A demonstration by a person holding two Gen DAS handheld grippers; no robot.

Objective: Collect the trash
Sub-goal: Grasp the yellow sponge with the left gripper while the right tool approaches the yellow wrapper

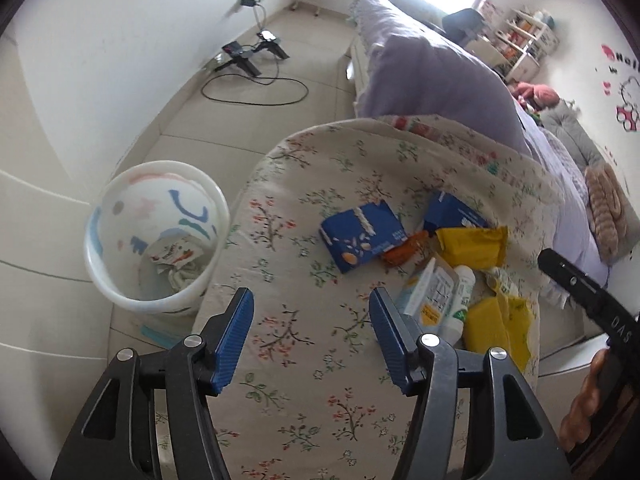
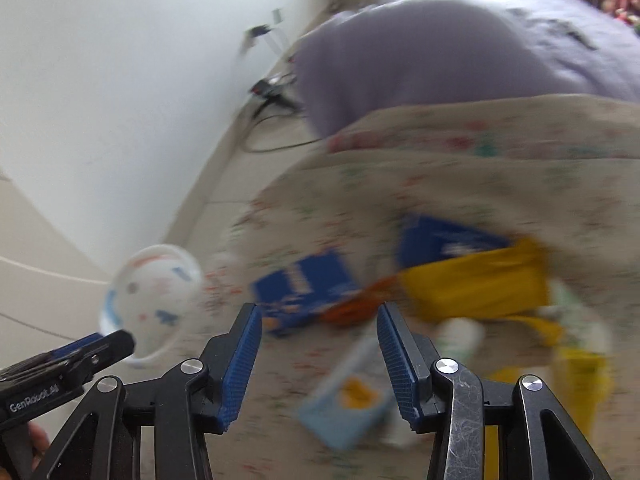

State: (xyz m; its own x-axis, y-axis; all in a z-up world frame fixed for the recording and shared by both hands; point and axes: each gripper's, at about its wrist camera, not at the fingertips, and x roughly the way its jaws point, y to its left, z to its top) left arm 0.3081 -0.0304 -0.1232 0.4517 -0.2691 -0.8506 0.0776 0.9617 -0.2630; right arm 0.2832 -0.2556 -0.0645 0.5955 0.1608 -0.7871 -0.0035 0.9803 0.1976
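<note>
Trash lies on a floral bedspread (image 1: pixel 320 352): a blue carton (image 1: pixel 360 240), a second blue packet (image 1: pixel 454 214), a yellow wrapper (image 1: pixel 474 246), an orange wrapper (image 1: pixel 404 252), a white bottle (image 1: pixel 460 304) and a yellow bag (image 1: pixel 500 324). A white patterned bin (image 1: pixel 158 236) stands on the floor to the left and holds crumpled wrappers. My left gripper (image 1: pixel 312 300) is open and empty above the bedspread. My right gripper (image 2: pixel 320 316) is open and empty above the blue carton (image 2: pixel 308 288); its view is blurred. The bin (image 2: pixel 154 300) also shows there.
A purple pillow (image 1: pixel 436 76) and duvet lie further up the bed. Black stands and a looped cable (image 1: pixel 256 88) are on the tiled floor by the white wall. Shelves (image 1: pixel 520 40) stand at the far right. A light blue carton (image 2: pixel 344 412) lies near the bed's front.
</note>
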